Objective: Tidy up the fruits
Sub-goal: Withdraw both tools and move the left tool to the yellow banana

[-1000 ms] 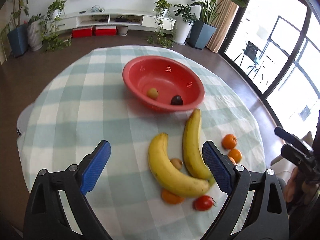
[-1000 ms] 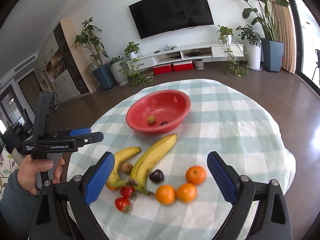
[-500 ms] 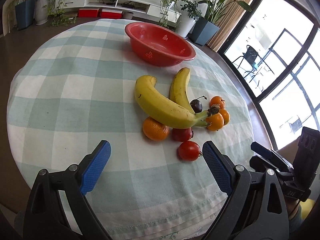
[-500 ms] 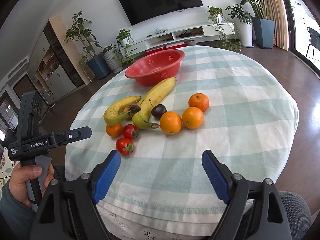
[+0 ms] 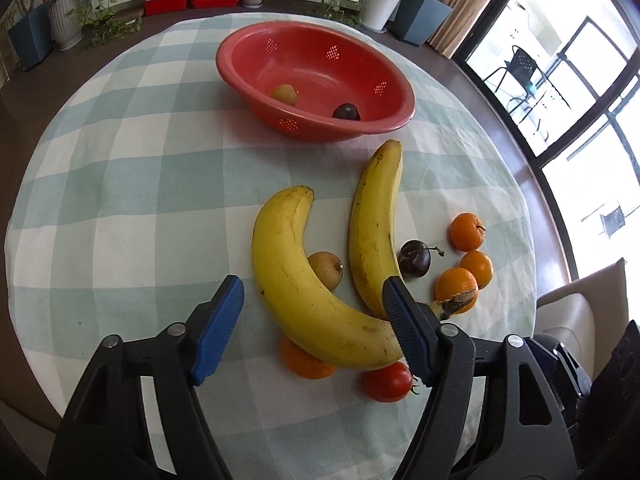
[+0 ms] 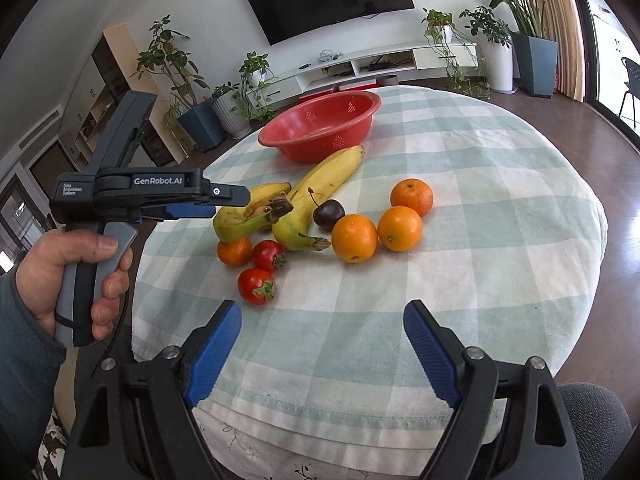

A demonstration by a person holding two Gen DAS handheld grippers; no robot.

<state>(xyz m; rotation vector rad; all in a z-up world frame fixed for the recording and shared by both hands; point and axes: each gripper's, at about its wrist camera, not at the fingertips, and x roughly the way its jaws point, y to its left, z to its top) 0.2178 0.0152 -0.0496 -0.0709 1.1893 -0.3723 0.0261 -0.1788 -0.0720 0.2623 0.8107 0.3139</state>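
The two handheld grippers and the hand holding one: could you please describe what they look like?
Both grippers, left and right, have black plastic arms with silver bolts and ribbed blue finger pads. Seen from the right wrist, the left gripper's black body reads "GenRobot.AI" in white, with a grey pistol grip and a thin black cable. The bare hand gripping it emerges from a dark teal sleeve.

The left gripper (image 5: 310, 320) has advanced (fingers spread) over the near banana (image 5: 304, 280).

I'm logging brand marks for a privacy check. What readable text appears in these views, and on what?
"GenRobot.AI": white lettering on the side of the left gripper, seen in the right wrist view.
Small white three-line print on the same gripper's body, left of the brand: too small to read.
No other text appears in either view.
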